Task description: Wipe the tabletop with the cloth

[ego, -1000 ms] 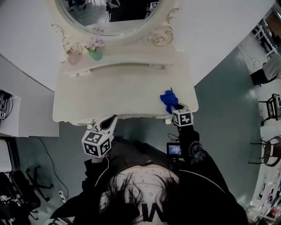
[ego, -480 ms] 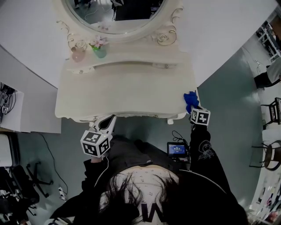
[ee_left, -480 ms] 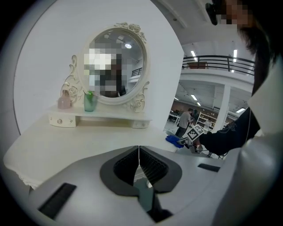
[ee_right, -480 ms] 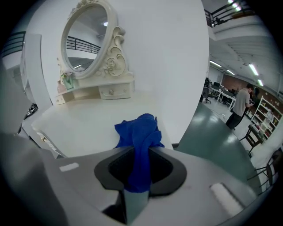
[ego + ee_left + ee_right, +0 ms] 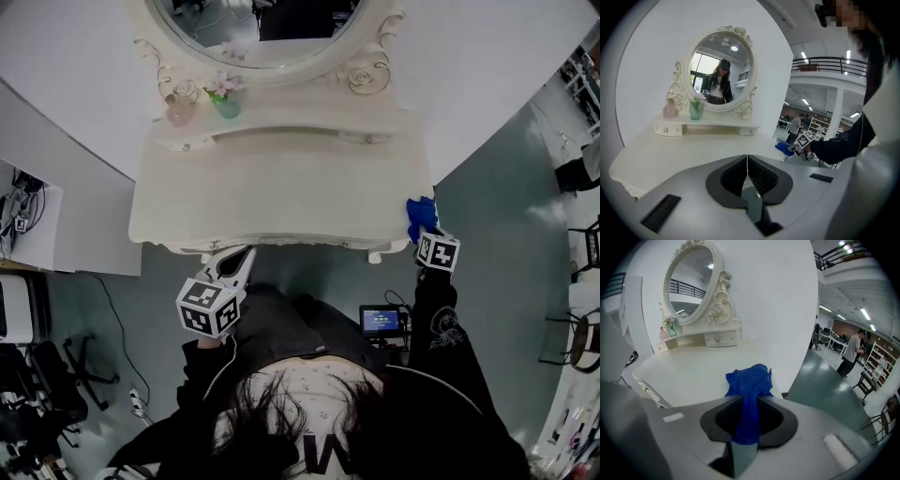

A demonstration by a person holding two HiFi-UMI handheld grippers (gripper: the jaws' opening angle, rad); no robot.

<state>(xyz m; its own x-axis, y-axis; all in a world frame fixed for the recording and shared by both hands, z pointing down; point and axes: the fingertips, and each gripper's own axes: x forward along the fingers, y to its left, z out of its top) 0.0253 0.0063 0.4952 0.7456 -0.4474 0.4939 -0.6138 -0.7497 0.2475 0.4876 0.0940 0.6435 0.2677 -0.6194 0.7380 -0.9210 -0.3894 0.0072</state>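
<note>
Right gripper [image 5: 424, 232] pinches the blue cloth [image 5: 418, 212] at the tabletop's [image 5: 281, 192] front-right corner — likely to wipe that edge; left gripper [image 5: 240, 262], closed and empty, waits off the front edge.

1. The mirror [image 5: 258, 23] stands at the back of the table [image 5: 281, 192], behind a raised shelf [image 5: 300, 120];
2. On the shelf's left end, a vase [image 5: 225, 101] stands just right of a small bottle [image 5: 180, 112];
3. The cloth [image 5: 419, 216] is at the table's front right corner, between the jaws of the right hand-held gripper [image 5: 424, 232];
4. The left hand-held gripper [image 5: 240, 261] is before the table's front edge, left of middle.
</note>
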